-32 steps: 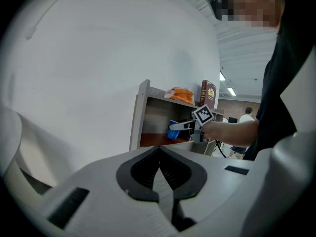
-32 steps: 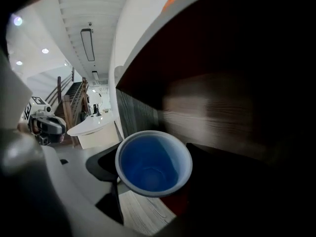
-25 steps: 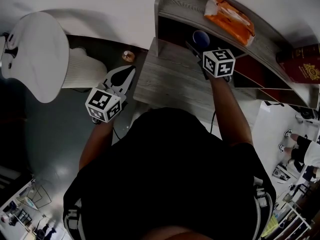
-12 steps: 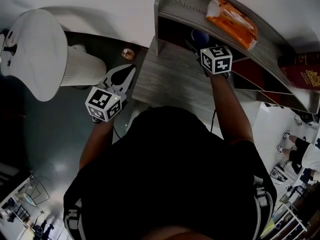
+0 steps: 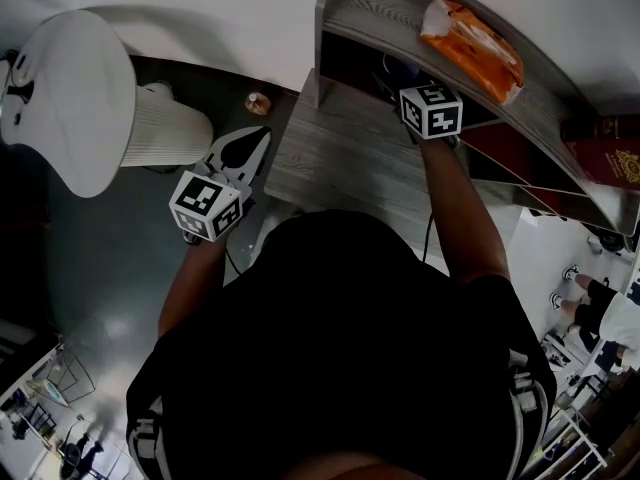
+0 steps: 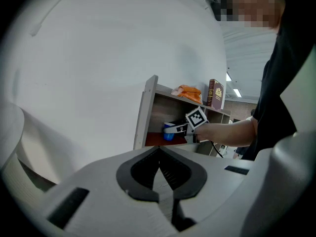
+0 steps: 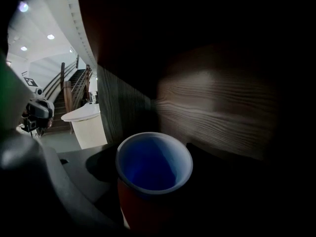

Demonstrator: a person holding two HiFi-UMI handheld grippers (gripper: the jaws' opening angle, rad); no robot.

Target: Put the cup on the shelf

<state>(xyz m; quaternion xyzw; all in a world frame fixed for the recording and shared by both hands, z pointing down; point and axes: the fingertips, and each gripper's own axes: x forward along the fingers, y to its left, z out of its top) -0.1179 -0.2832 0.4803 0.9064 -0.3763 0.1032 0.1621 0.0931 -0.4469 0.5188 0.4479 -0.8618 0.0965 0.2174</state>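
Gripping a round blue-lined cup point(image 7: 154, 164), apparently, the right gripper point(image 5: 400, 83) reaches into the wood-grain shelf point(image 5: 370, 8); left gripper point(image 6: 159, 154) closed, empty.

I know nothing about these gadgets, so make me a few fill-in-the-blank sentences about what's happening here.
1. The right gripper holds a cup whose inside is coloured ____.
2. The left gripper has its jaws ____, with nothing between them.
3. On top of the shelf, beside a book, lies a packet coloured ____.

Missing words: blue; shut; orange.
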